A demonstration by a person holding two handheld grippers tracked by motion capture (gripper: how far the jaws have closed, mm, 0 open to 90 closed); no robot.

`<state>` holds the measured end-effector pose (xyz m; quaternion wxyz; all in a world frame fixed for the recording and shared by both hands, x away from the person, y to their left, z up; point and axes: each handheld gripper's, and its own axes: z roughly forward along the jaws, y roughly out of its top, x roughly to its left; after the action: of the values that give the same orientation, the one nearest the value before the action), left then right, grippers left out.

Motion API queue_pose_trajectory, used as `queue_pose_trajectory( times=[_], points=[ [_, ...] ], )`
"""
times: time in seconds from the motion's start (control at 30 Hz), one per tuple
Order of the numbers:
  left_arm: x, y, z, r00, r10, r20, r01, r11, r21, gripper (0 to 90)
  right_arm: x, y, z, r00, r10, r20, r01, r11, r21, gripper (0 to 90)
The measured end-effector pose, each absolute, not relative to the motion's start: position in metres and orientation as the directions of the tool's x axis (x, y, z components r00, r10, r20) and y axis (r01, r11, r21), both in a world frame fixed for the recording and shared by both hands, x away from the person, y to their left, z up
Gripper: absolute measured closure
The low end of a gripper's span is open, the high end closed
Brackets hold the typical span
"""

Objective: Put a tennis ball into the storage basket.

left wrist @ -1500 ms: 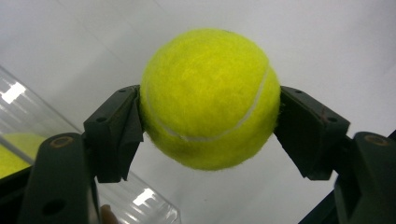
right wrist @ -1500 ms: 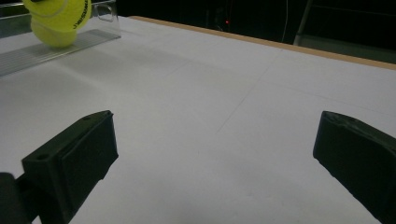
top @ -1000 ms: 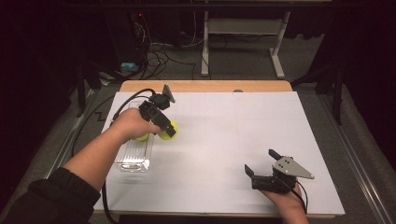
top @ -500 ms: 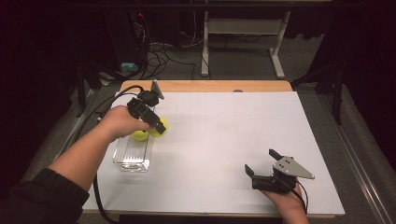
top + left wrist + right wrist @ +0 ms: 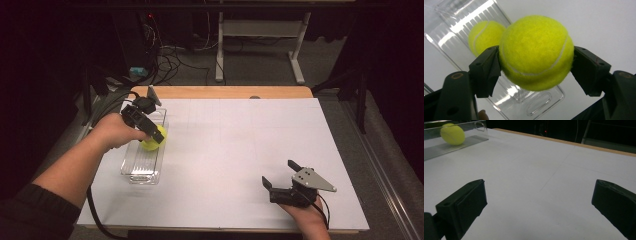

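Observation:
My left gripper [image 5: 151, 133] is shut on a yellow tennis ball [image 5: 151, 141], held just above the clear plastic tray [image 5: 141, 176] at the table's left. In the left gripper view the black pads [image 5: 487, 72] press both sides of the held ball [image 5: 536, 52]. A second tennis ball [image 5: 483, 36] lies in the tray [image 5: 529, 103] beyond it. My right gripper [image 5: 278, 173] rests near the front right of the white table, open with nothing between its jaws. Its own view shows the right gripper [image 5: 539, 202] over bare table, with a ball [image 5: 452, 134] in the tray [image 5: 439, 148] far off.
The white sheet [image 5: 240, 140] covers the table, with a wooden strip [image 5: 225, 92] along the far edge. Cables [image 5: 170, 55] and a desk frame [image 5: 260, 45] stand on the dark floor behind. A black cable [image 5: 95, 205] trails from the left gripper off the front left.
My left hand has carried the tennis ball leftward, from beside the tray's right edge to over the tray. The right gripper has stayed where it was.

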<state>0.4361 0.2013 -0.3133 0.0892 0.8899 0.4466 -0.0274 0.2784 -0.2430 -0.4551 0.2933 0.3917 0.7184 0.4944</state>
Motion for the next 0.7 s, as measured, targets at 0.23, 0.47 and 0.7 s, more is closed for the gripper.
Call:
queue_pose_trajectory(
  times=[0.23, 0.47, 0.7],
  points=[
    [0.433, 0.215, -0.315, 0.584, 0.803, -0.12, 0.811, -0.57, 0.129, 28.0, 0.278, -0.244, -0.455, -0.518, 0.854, -0.035, 0.271, 0.203, 0.941, 0.0],
    [0.431, 0.224, -0.316, 0.573, 0.812, -0.114, 0.819, -0.561, 0.12, 28.0, 0.278, -0.243, -0.455, -0.518, 0.855, -0.034, 0.274, 0.203, 0.94, 0.0],
    [0.429, 0.23, -0.319, 0.562, 0.819, -0.111, 0.826, -0.552, 0.114, 28.0, 0.278, -0.243, -0.455, -0.519, 0.854, -0.034, 0.274, 0.205, 0.94, 0.0]
  ],
)
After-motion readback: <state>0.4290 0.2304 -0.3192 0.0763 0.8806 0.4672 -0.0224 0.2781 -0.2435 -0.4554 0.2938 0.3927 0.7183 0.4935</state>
